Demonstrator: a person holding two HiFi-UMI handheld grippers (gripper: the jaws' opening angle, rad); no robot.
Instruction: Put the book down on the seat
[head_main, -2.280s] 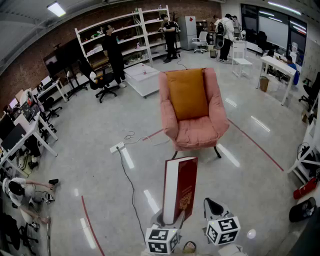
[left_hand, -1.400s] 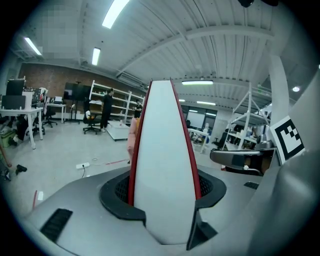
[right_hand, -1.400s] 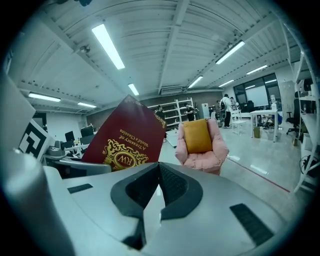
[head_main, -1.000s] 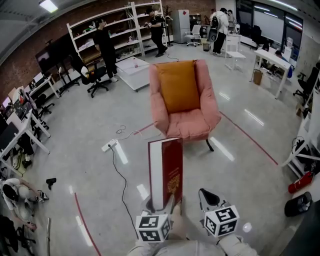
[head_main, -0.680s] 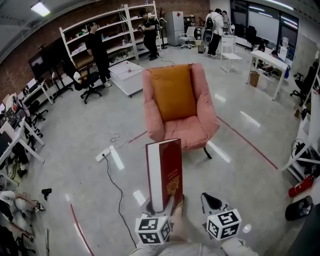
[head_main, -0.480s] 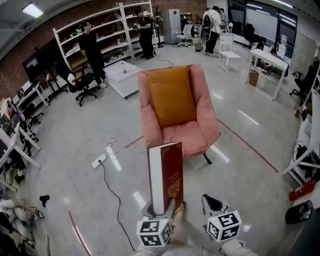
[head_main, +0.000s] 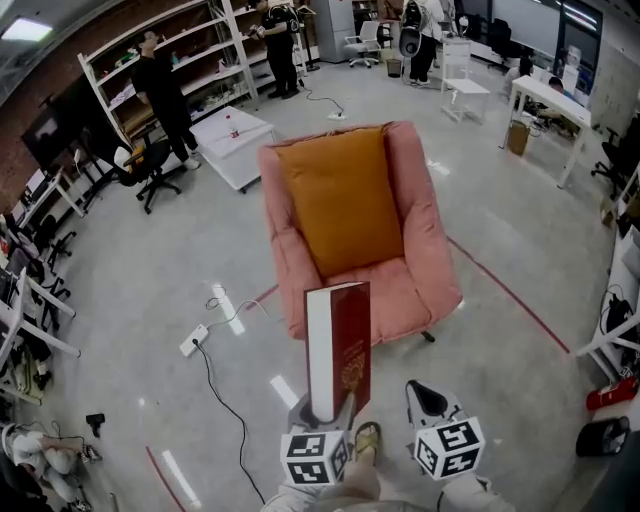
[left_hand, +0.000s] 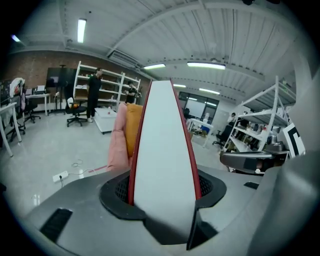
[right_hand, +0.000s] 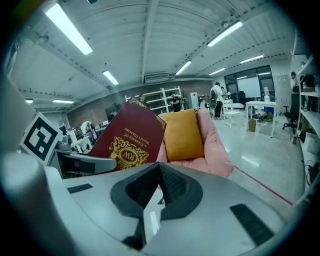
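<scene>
A dark red hardback book (head_main: 340, 345) stands upright with its white page edge toward me, and my left gripper (head_main: 325, 412) is shut on its lower end. In the left gripper view the book (left_hand: 162, 165) fills the gap between the jaws of the left gripper (left_hand: 164, 197). Just beyond it is a pink armchair (head_main: 405, 290) with an orange cushion (head_main: 340, 200); its seat is bare. My right gripper (head_main: 425, 398) hangs to the right of the book, shut on nothing. The right gripper view shows that gripper (right_hand: 159, 170), the book's gold-stamped cover (right_hand: 127, 142) and the armchair (right_hand: 215, 147).
A power strip (head_main: 194, 340) and its black cable lie on the floor left of the chair. A red floor line (head_main: 510, 295) runs right of it. Behind stand a white low table (head_main: 232, 130), shelves, an office chair (head_main: 140, 165) and several people.
The armchair has come closer and larger in the head view, and the book now overlaps its front edge. The book stays upright in the left gripper; the right gripper keeps beside it.
</scene>
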